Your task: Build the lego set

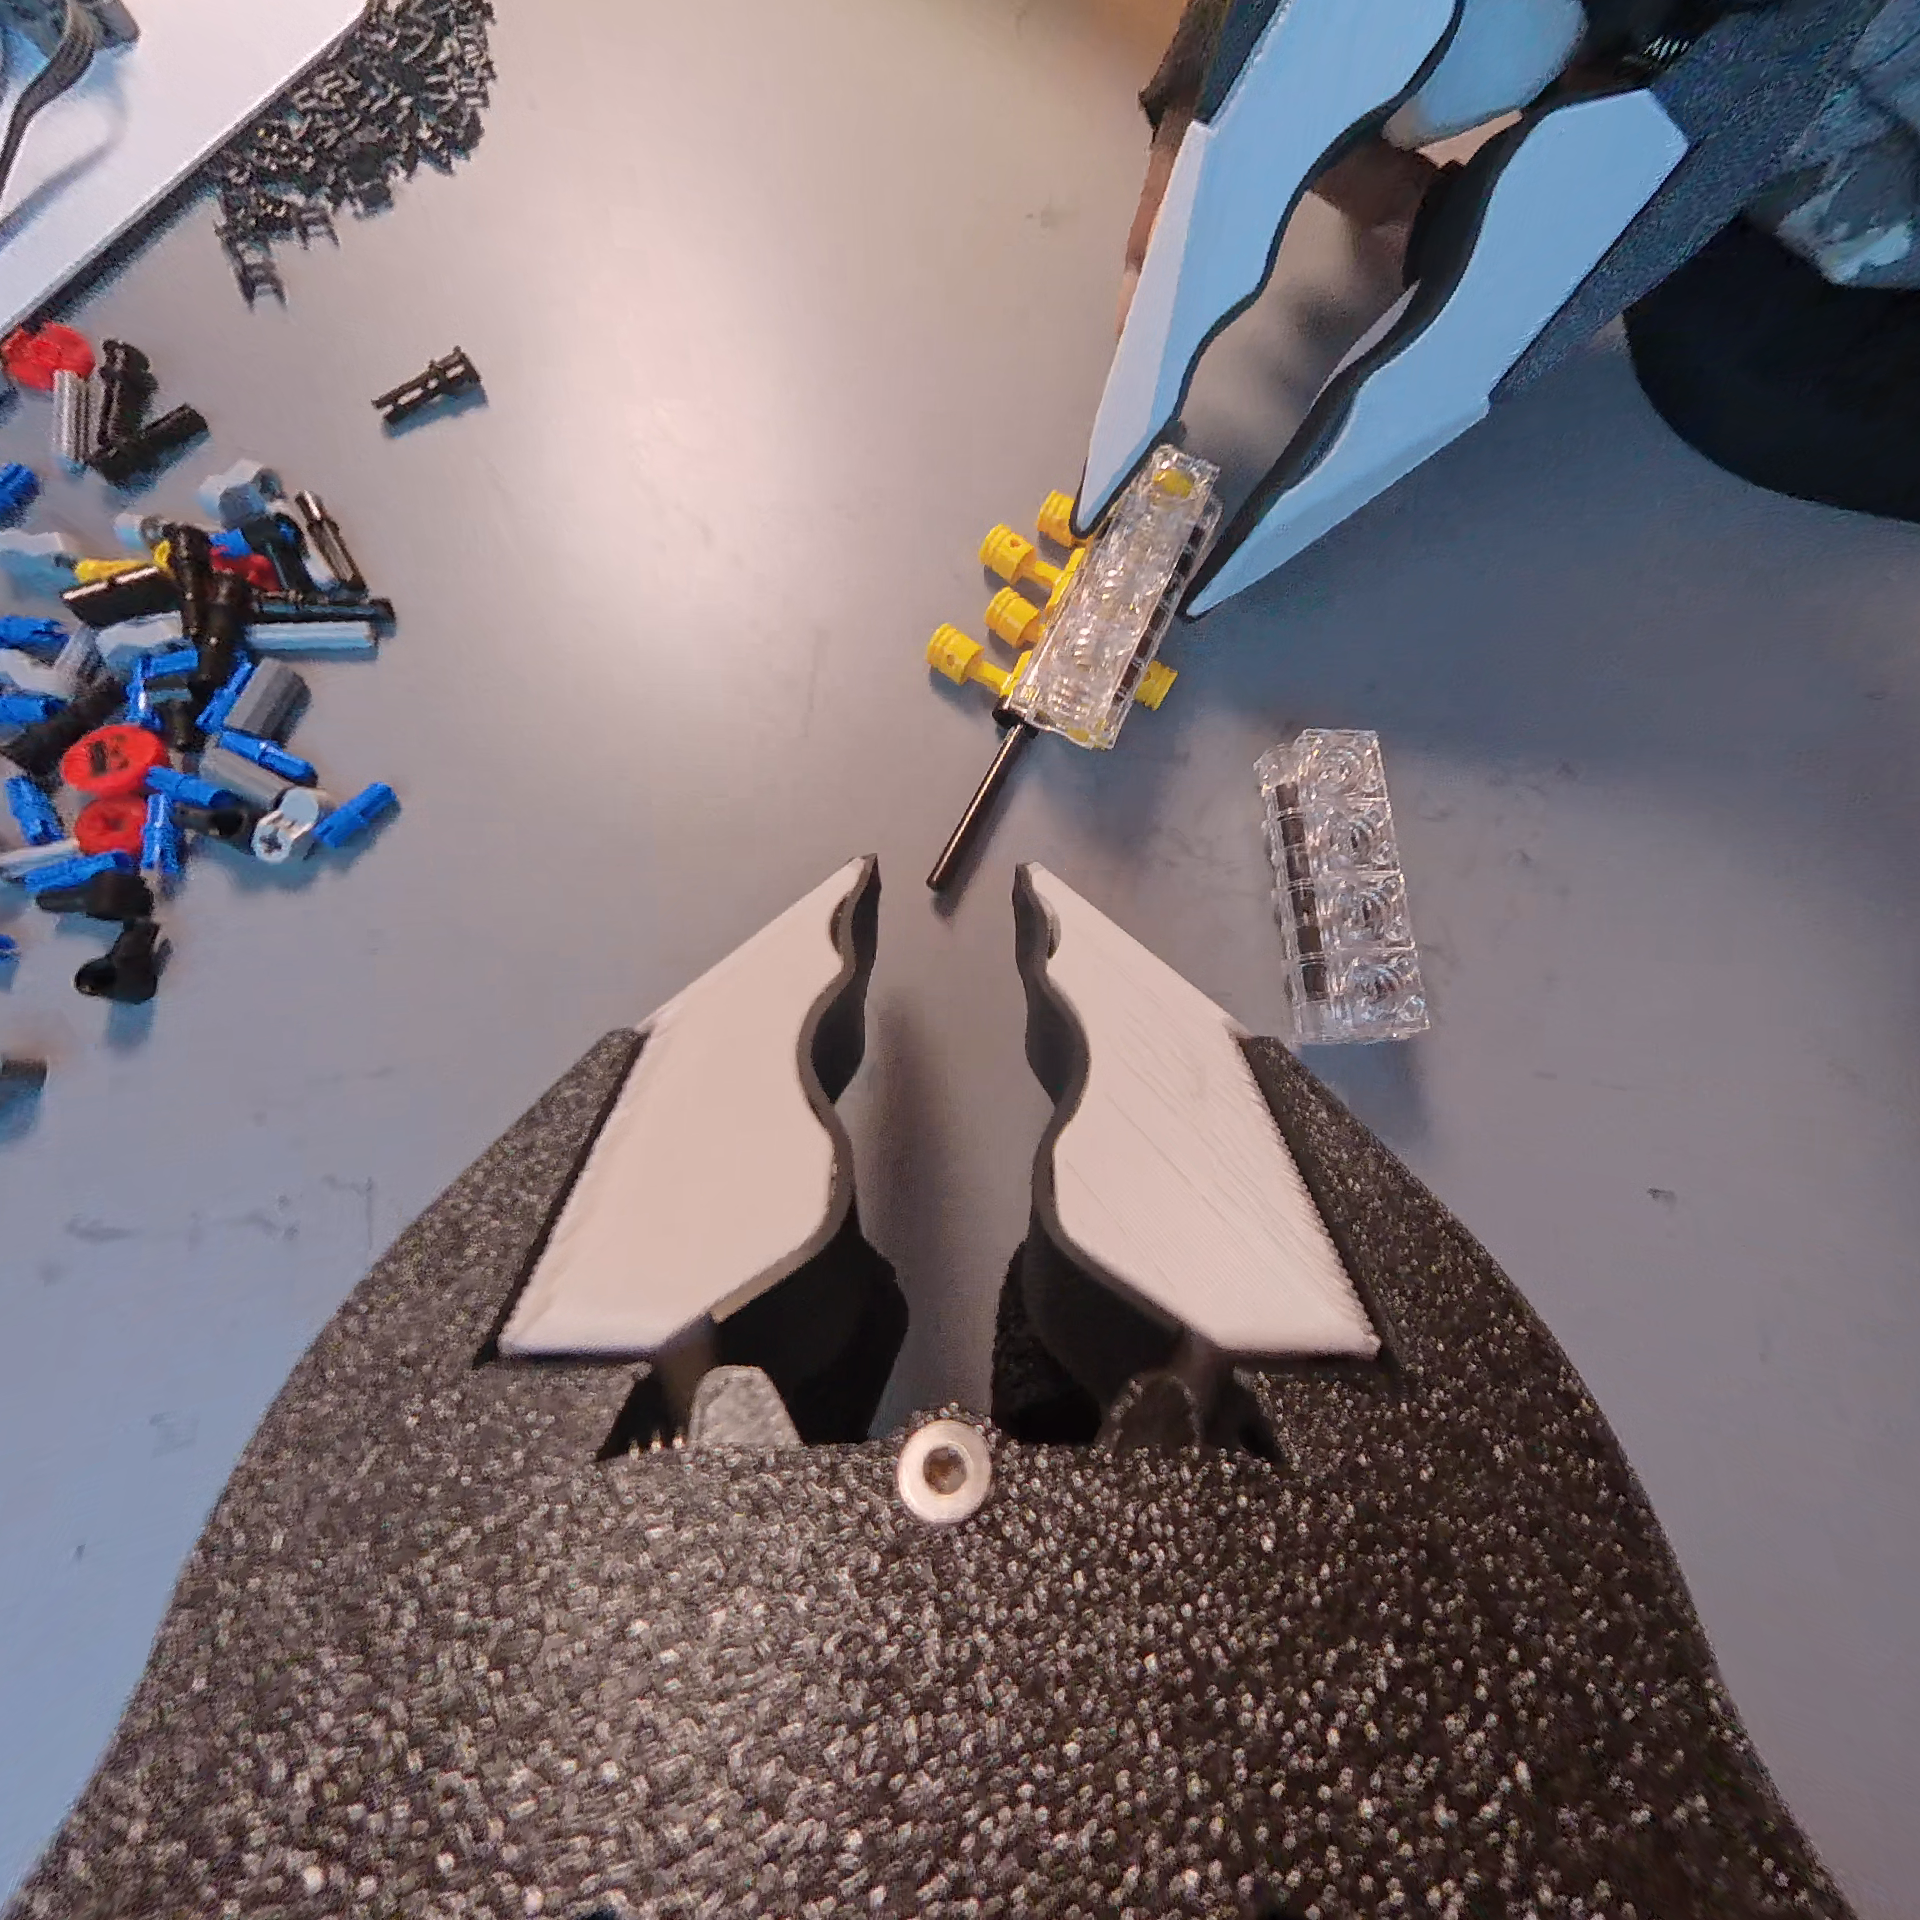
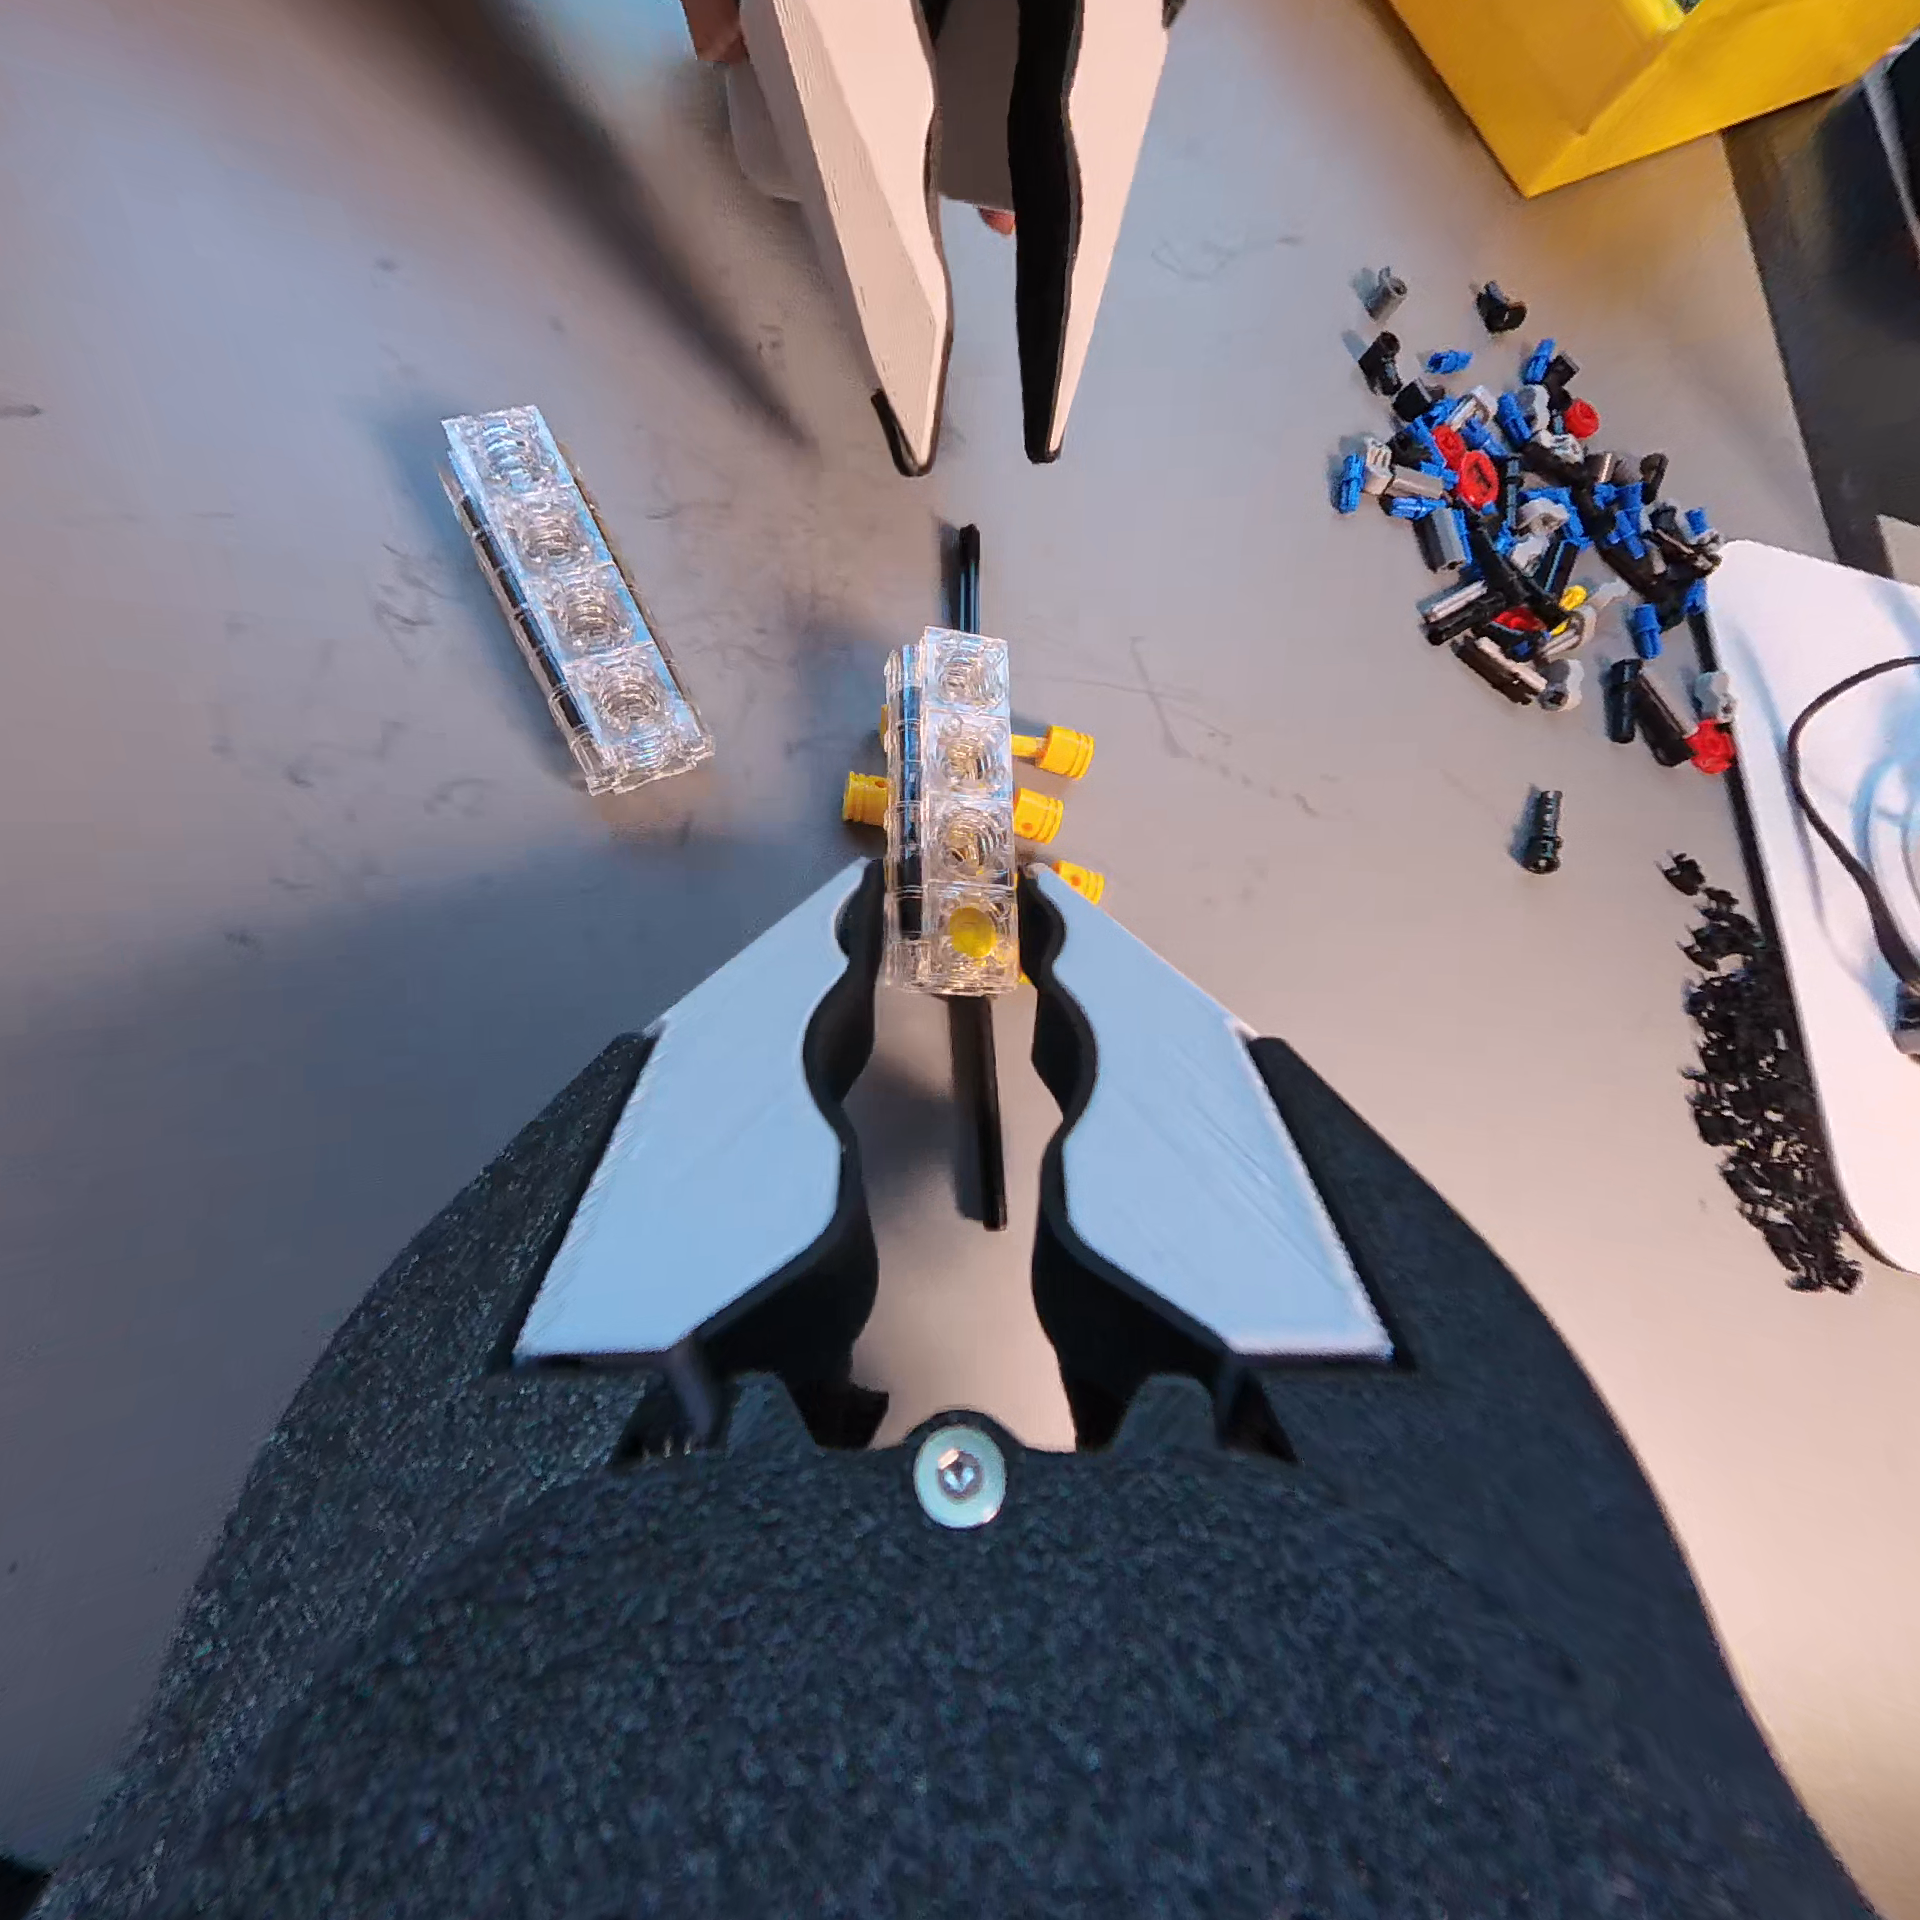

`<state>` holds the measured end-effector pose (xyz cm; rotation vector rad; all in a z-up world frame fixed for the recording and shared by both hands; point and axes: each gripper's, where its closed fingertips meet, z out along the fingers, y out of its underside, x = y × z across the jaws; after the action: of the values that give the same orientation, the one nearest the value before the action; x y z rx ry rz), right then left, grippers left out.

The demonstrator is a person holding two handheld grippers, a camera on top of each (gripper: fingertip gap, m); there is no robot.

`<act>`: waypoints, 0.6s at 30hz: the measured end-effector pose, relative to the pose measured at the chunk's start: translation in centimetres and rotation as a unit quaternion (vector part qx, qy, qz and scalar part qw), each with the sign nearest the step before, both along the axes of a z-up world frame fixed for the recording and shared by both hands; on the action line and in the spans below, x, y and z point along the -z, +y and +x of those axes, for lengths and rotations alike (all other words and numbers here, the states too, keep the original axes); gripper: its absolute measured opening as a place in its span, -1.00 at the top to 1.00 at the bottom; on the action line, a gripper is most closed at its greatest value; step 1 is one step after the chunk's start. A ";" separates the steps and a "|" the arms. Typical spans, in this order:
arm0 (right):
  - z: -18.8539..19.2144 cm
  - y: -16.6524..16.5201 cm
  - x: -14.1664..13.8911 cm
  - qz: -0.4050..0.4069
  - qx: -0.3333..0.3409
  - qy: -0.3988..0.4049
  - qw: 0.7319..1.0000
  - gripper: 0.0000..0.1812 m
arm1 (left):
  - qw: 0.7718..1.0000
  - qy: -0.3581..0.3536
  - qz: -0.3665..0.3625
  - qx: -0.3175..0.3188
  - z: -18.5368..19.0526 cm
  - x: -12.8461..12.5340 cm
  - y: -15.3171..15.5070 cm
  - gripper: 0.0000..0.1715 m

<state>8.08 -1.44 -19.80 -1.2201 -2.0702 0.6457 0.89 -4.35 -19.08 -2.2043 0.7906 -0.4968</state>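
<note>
Clear plastic marks the piece at the centre: a transparent cylinder block [image 2: 951,831] lies on the grey table [image 1: 644,582] with a black axle [image 2: 977,1122] running through its length and sticking out at both ends, and yellow pistons [image 1: 1003,608] poking out along one side. The right gripper [image 2: 951,883] has its fingers set narrowly around the near end of this block — the fingertips [image 2: 847,888] sit at its two sides, though whether they actually press on it cannot be told for certain. In the left wrist view the left gripper [image 1: 945,873] is parted by a narrow gap with nothing between its fingers, and its tips sit just short of the axle's free end [image 1: 961,831]. A second transparent cylinder block [image 1: 1340,894] lies flat and apart on the table, on the right of the left gripper in its own view. Off to the side is a loose heap of small parts [image 1: 156,665] — blue, black, grey and red pins and connectors — with a single black pin [image 1: 431,387] lying apart from it. A pile of tiny black pieces [image 2: 1756,1091] lies along the edge of a white board [image 2: 1818,831], and a yellow box [image 2: 1590,73] stands at the far corner in the right wrist view.
</note>
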 end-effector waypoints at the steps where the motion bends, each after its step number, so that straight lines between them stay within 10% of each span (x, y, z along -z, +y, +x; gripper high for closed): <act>1: -0.1 0.0 0.0 0.002 0.002 0.000 1.000 0.73 | 1.000 0.005 -0.001 -0.006 -0.2 0.2 -0.1 0.71; 18: -2.7 2.9 -0.1 0.065 0.046 0.025 0.997 0.73 | 0.998 0.058 0.006 -0.028 -1.4 1.9 2.1 0.94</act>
<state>5.36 1.46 -19.70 -1.2041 -1.9697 0.4872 -0.50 -2.22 -21.01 -2.2529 0.7883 -0.3379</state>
